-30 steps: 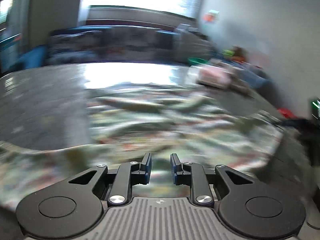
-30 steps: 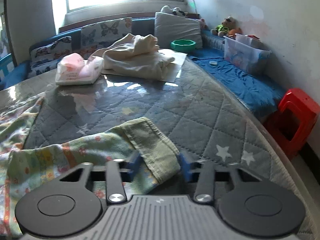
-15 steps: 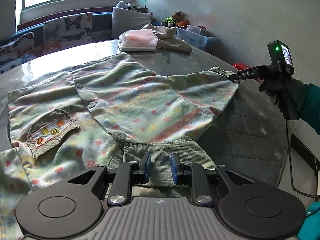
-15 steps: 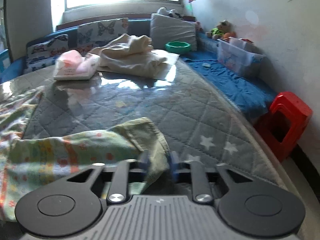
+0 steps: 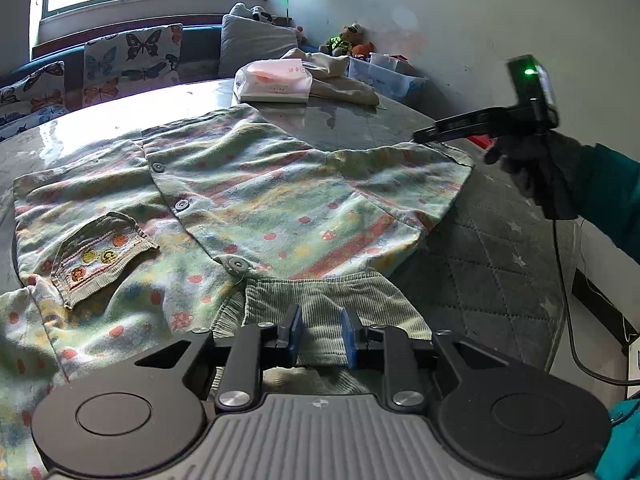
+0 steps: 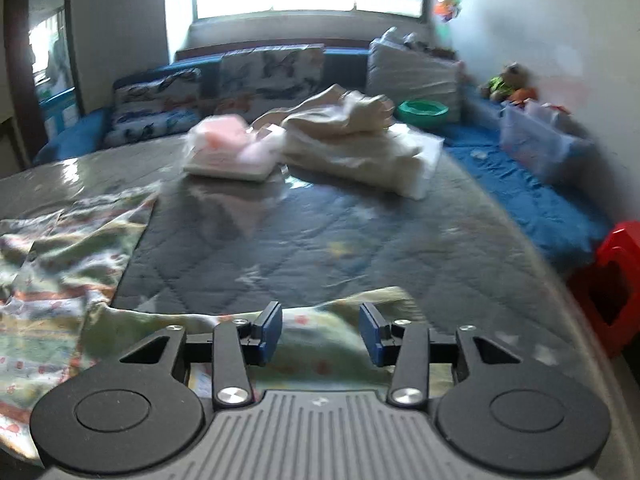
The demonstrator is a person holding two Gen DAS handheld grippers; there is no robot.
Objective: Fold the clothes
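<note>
A green flowered child's jacket (image 5: 248, 200) with snap buttons and a knit pocket (image 5: 100, 252) lies spread on the grey quilted table (image 5: 500, 264). My left gripper (image 5: 320, 336) stands partly open over its ribbed corduroy collar (image 5: 320, 296). My right gripper (image 6: 320, 334) is open above the end of a sleeve (image 6: 320, 344). In the left wrist view the right gripper (image 5: 424, 135) hovers at the sleeve cuff (image 5: 448, 156) on the right.
A pink packet in plastic (image 5: 276, 84) and a folded cream garment (image 6: 352, 136) lie at the far side of the table. Behind is a blue bench with butterfly cushions (image 6: 272, 72), a green bowl (image 6: 422, 110) and a clear box (image 6: 532, 140). A red stool (image 6: 612, 288) stands at the right.
My right gripper shut on the sleeve cuff, then opened and let it go. My left gripper opened slightly over the collar after swinging into place.
</note>
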